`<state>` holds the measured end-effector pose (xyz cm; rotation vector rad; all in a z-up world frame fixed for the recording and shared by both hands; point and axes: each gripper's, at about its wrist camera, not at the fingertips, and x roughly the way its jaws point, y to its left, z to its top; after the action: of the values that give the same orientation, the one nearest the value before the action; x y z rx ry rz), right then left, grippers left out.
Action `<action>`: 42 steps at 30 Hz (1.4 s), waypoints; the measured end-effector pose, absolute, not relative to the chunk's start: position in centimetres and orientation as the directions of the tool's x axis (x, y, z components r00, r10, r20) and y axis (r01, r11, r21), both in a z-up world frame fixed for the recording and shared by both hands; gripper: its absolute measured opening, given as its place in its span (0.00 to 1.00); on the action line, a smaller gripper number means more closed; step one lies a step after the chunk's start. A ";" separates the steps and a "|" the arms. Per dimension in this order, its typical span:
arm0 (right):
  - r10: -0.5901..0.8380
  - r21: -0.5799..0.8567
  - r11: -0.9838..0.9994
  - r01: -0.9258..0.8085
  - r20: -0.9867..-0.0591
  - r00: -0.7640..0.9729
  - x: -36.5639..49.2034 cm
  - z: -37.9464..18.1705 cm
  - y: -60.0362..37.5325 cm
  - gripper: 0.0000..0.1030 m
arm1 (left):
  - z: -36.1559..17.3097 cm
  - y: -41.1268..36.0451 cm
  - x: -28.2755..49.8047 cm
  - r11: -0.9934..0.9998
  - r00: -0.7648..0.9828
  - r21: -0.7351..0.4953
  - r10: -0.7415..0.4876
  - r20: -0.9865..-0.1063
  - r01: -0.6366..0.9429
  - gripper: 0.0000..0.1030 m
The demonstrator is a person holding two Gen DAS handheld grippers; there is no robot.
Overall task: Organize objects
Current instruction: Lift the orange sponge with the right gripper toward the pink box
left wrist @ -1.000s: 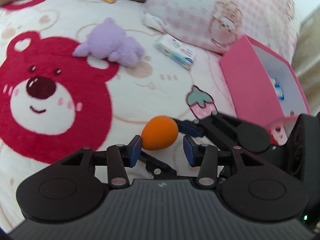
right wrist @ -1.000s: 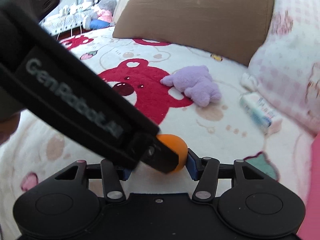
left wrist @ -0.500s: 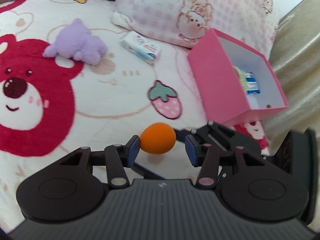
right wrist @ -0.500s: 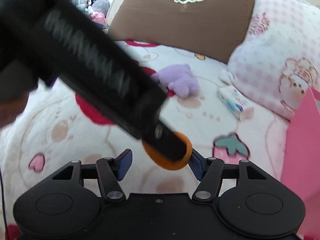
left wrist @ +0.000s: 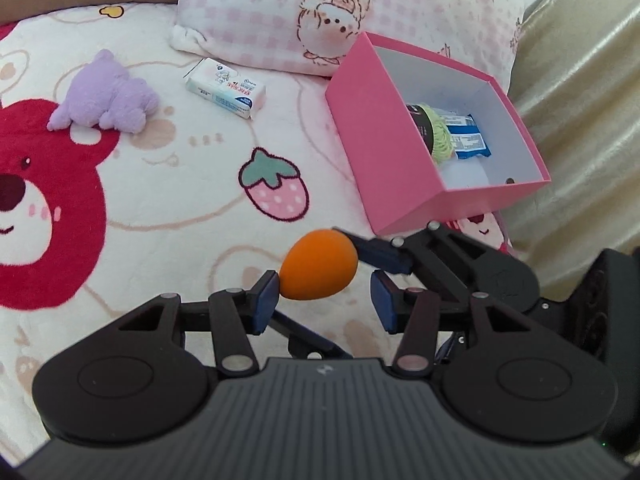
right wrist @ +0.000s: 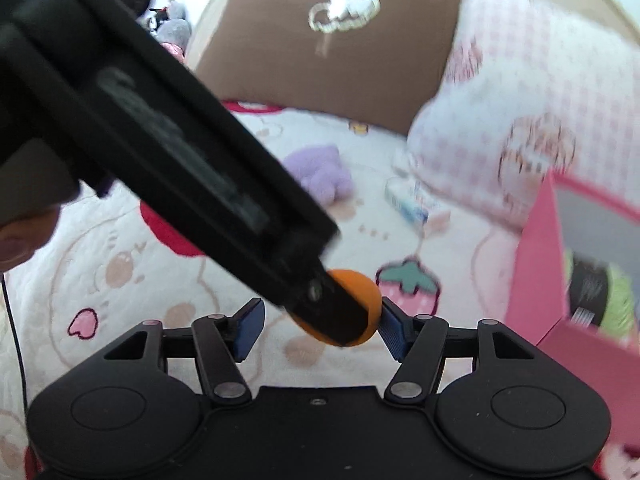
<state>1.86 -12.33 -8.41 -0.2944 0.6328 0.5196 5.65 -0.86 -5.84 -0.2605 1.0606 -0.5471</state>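
Note:
An orange egg-shaped sponge [left wrist: 319,265] hangs above the bear blanket [left wrist: 168,184]. It sits between my left gripper's [left wrist: 325,299] open jaws, touching the left blue pad [left wrist: 265,299], with a gap to the right pad. My right gripper's [right wrist: 320,326] fingers [left wrist: 380,256] press the sponge from the right. In the right wrist view the left gripper's black body covers much of the sponge [right wrist: 360,292]; the right pad [right wrist: 394,334] touches it. An open pink box [left wrist: 384,152] stands to the right.
The box holds a green yarn ball [left wrist: 438,136] and a blue packet [left wrist: 466,138]. A purple plush [left wrist: 106,96] and a white tissue pack [left wrist: 226,89] lie on the blanket. A pink checked pillow [left wrist: 320,8] and a brown pillow [right wrist: 332,48] lie behind.
Both grippers have carried the orange sponge to the right, closer to the pink box. The right gripper's jaws have spread wider around the sponge.

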 end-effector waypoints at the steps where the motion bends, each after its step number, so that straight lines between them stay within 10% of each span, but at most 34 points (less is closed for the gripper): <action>1: 0.364 -0.109 0.834 -0.541 -0.627 0.688 1.7 -8.2 -12.1 0.66 | -5.6 -0.7 5.4 0.837 0.370 -0.459 -0.545 -0.753 0.299 0.47; 19: 0.320 -0.163 0.863 -0.478 -0.556 0.767 -0.8 -4.1 -10.7 0.64 | 0.4 0.3 2.4 0.836 0.418 -0.421 -0.542 -0.729 0.351 0.48; 42: 0.275 -0.033 0.912 -0.408 -0.690 0.670 -0.8 3.5 -17.3 0.66 | 7.4 -5.0 1.5 0.762 0.278 -0.470 -0.617 -0.736 0.446 0.50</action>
<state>-0.82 -17.27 3.52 -0.1914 0.7431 0.3877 1.47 -5.02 7.40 -0.1841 1.0730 -0.7190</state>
